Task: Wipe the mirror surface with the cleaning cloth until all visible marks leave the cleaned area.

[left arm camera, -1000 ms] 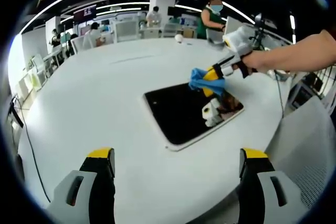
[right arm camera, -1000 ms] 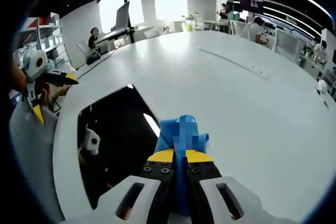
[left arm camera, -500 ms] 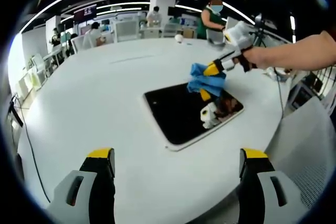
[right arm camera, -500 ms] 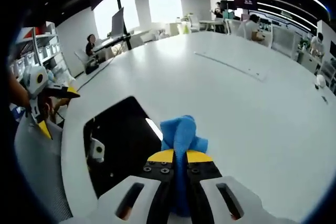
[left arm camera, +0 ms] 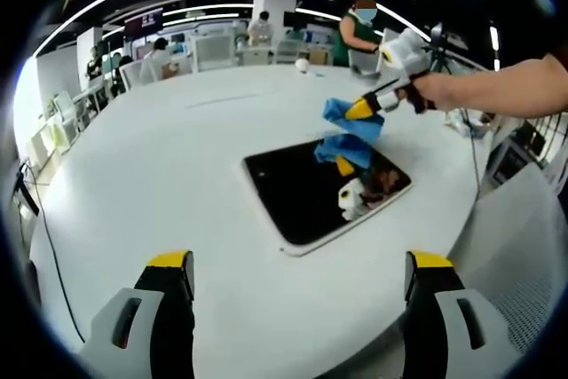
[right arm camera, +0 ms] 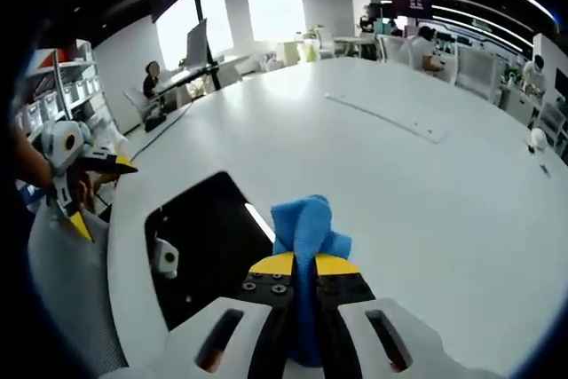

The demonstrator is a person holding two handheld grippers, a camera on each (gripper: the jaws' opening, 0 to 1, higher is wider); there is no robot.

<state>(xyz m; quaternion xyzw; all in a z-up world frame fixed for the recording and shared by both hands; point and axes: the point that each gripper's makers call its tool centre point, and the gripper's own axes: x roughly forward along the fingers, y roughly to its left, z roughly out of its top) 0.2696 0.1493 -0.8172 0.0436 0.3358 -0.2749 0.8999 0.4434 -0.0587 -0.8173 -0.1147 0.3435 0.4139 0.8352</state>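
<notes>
Two tools are mine. The right tool [right arm camera: 297, 264] is squeezed tight on the blue cleaning cloth [right arm camera: 306, 224], held up above the far edge of the mirror [left arm camera: 315, 193]. The mirror lies flat on the white table [left arm camera: 160, 175]. My left tool [left arm camera: 297, 277] is wide apart, holding nothing. I should bring the cloth down flat and rub gently across the dark glass.
</notes>
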